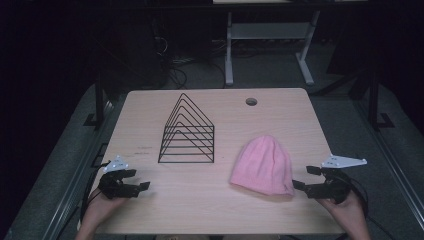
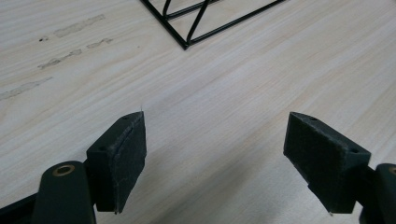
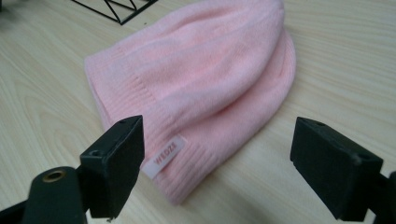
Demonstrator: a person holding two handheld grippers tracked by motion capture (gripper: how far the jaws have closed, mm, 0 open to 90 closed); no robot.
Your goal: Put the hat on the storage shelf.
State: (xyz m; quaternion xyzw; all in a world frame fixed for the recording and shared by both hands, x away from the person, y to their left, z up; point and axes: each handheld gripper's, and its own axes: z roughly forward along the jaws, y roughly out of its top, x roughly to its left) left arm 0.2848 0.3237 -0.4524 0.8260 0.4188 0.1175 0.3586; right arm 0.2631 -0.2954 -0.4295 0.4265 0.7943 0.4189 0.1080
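Pink knitted beanie [image 1: 263, 165] is seen lying flat on the pale wood-grain counter [image 1: 210, 210], its ribbed brim turned toward the near edge and its crown pointing away. Just beside its brim corner, the right tool [image 1: 300, 177] is held wide open and empty. The left tool [image 1: 135, 179], equally open and empty, is well apart. Farther back, a black wire triangular rack [image 1: 187, 131] is seen.

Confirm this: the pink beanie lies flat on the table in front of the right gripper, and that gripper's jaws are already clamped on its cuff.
Not clamped. In the right gripper view, the right gripper stands open, its jaws apart and short of the pink beanie. The beanie does lie flat on the table in front of it.
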